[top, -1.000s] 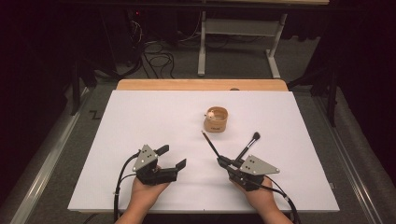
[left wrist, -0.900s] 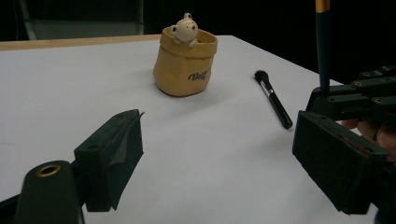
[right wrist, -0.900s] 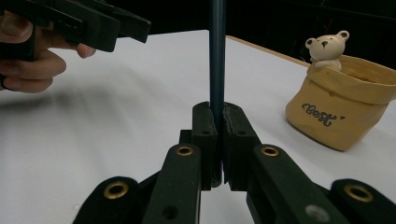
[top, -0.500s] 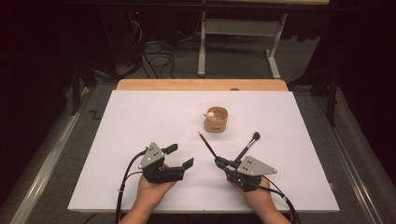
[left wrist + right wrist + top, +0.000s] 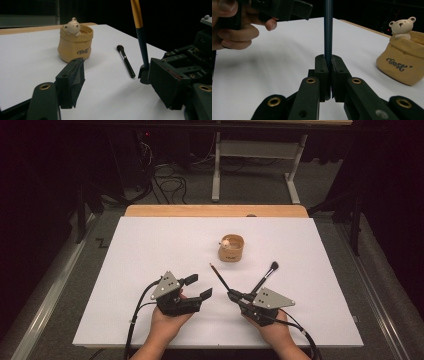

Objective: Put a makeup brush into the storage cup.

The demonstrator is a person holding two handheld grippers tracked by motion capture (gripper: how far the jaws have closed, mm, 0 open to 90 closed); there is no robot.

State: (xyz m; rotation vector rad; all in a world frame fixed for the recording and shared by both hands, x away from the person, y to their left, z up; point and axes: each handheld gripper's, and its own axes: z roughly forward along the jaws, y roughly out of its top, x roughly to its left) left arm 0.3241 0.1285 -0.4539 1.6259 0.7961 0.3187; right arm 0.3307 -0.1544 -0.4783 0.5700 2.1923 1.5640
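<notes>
My right gripper (image 5: 234,295) is shut on the lower end of a thin brush (image 5: 220,277). Its dark blue handle (image 5: 328,37) rises between the closed jaws, and the upper part is yellow (image 5: 136,12). My left gripper (image 5: 199,286) is open beside it on the left. Its jaws have just been closing, with nothing between them (image 5: 117,85). A black makeup brush (image 5: 265,277) lies flat on the white table just beyond the right gripper. A tan cup with a small bear on its rim (image 5: 231,247) stands farther back.
The white table top (image 5: 150,250) spreads wide to the left and behind the cup. A wooden strip (image 5: 215,210) runs along its far edge. The left hand and its gripper (image 5: 282,8) sit close to the held brush.
The left gripper has shifted to the right, toward the right gripper, and its jaws stand narrower. The held brush leans slightly more to the left. The right hand has stayed put.
</notes>
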